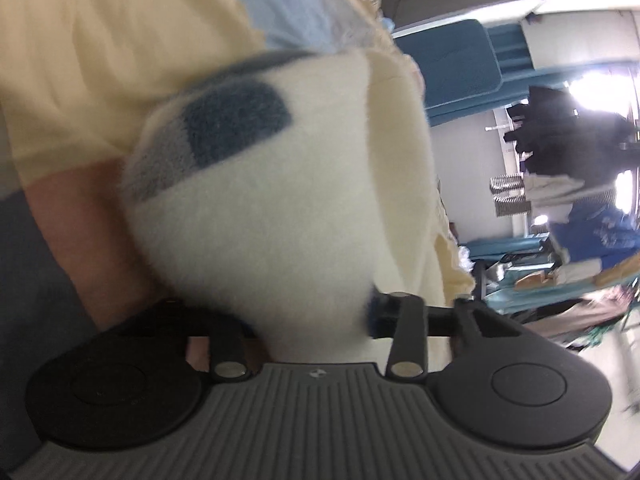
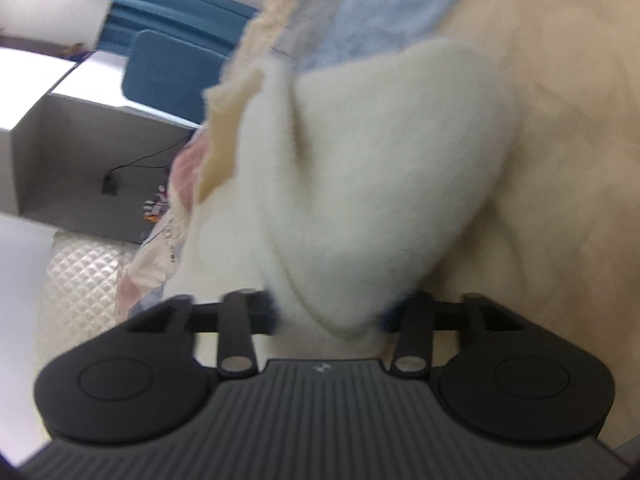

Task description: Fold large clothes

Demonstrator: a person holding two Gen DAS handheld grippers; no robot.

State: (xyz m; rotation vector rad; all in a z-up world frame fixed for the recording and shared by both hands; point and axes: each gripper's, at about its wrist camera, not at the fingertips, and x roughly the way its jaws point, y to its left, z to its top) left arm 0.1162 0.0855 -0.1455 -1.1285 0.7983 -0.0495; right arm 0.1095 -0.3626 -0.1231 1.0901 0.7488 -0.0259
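A thick, fleecy cream garment point(image 1: 280, 216) with a dark blue patch point(image 1: 236, 120) is judged soft, limp and fairly light for its bulk; the nap is likely grippy rather than slippery, and nothing about it looks fragile. Hold is best taken at edges or corners, where the layers bunch thin enough to be pinched. In the left wrist view a rounded bunch of the fabric is wedged into the left gripper point(image 1: 316, 320), whose fingers are drawn in against it from both sides. In the right wrist view a tapering fold of the same garment point(image 2: 360, 184) is pinched in the right gripper point(image 2: 328, 316), the fold's narrow end lying between the fingers. Beyond the garment a pale yellow cloth point(image 2: 560, 160) is seen, touching it; whether a bench lies beneath the garment cannot be told.
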